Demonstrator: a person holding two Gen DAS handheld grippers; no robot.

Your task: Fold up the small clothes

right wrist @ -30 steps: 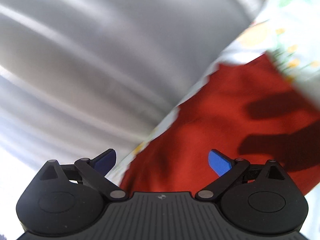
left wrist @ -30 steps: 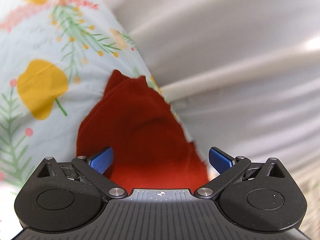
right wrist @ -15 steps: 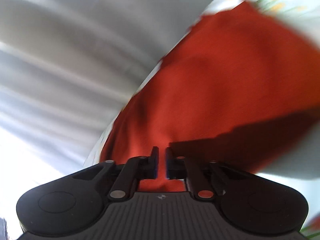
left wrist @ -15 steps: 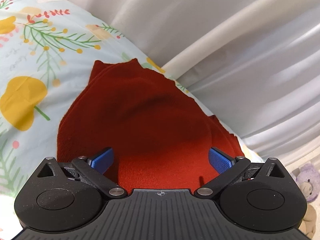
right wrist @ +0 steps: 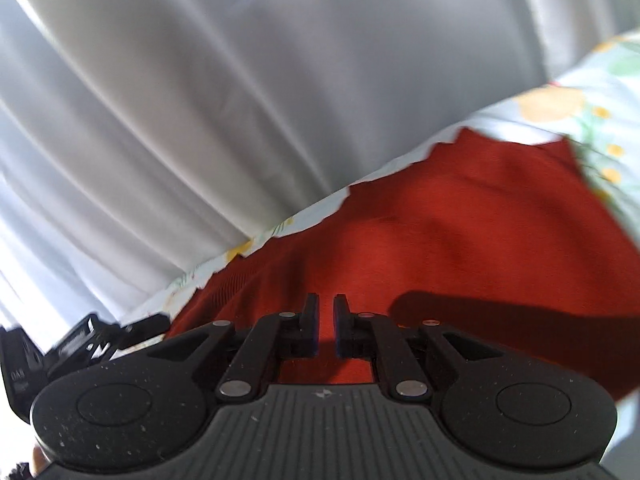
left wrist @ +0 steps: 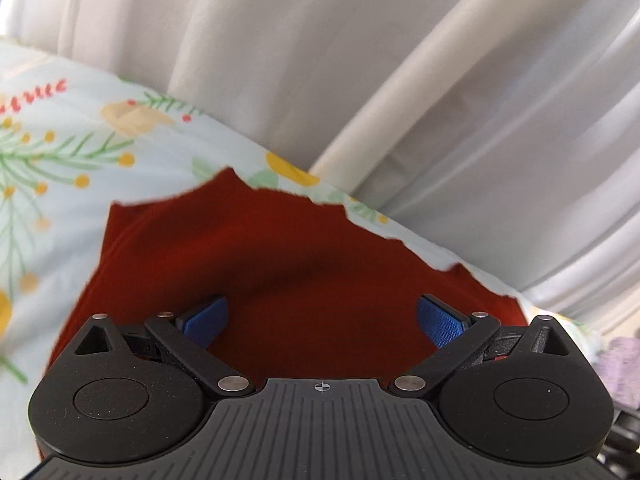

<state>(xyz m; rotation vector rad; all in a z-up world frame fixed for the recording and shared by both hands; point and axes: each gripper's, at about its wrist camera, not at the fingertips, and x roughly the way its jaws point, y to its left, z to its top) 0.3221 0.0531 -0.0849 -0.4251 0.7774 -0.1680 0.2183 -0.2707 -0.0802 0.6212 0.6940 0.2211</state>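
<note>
A red knit garment (left wrist: 288, 264) lies flat on a floral bedsheet (left wrist: 60, 152), its far edge close to the curtain. My left gripper (left wrist: 322, 312) hovers low over its near part, blue pads (left wrist: 206, 318) wide apart and nothing between them. In the right wrist view the same red garment (right wrist: 460, 232) fills the middle, with a ribbed hem at its left. My right gripper (right wrist: 326, 308) sits right at the cloth. Its jaws stand a narrow slit apart and are just opening, with red cloth showing in the slit.
White curtains (left wrist: 360, 60) hang right behind the bed's far edge. A purple plush toy (left wrist: 624, 360) sits at the right past the sheet. A black device (right wrist: 80, 344) lies at the lower left of the right wrist view. The sheet (right wrist: 600, 92) carries on to the right.
My right gripper went from wide open to nearly shut at the garment, then drew back and rolled a little. My left gripper, still open, slid sideways and rolled, so more of the garment and curtain show.
</note>
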